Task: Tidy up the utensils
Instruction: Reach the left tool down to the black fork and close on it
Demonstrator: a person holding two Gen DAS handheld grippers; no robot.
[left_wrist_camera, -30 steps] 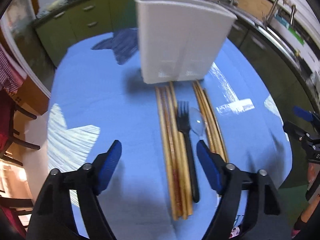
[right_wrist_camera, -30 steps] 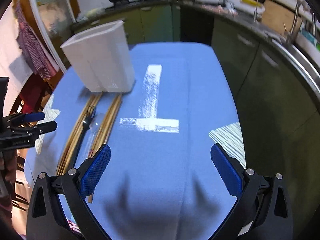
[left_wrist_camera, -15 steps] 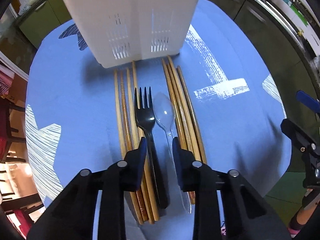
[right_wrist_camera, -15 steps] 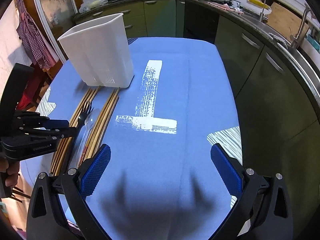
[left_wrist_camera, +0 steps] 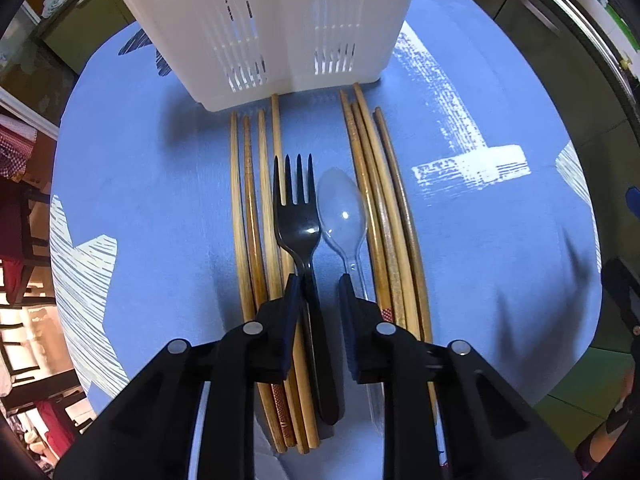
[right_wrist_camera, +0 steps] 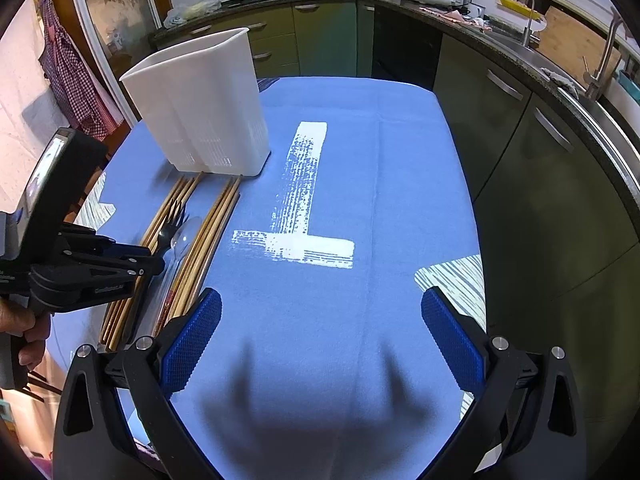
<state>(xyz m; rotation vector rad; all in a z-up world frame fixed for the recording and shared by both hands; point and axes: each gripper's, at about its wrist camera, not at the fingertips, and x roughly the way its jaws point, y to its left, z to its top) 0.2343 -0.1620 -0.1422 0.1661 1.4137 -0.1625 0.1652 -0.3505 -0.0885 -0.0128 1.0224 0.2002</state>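
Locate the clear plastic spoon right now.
In the left wrist view the clear plastic spoon lies mid-table between the black fork and the right chopstick bundle, below the white caddy.

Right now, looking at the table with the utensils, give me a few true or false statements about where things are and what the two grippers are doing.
1. The black fork lies beside the clear spoon. True.
2. The left gripper has its fingers either side of the fork's handle. True.
3. The white caddy lies tipped on its side. False: it stands upright on the blue tablecloth.
4. The right gripper holds chopsticks. False: it is open and holds nothing.
5. Chopsticks already stand in the caddy. False: they lie on the cloth.
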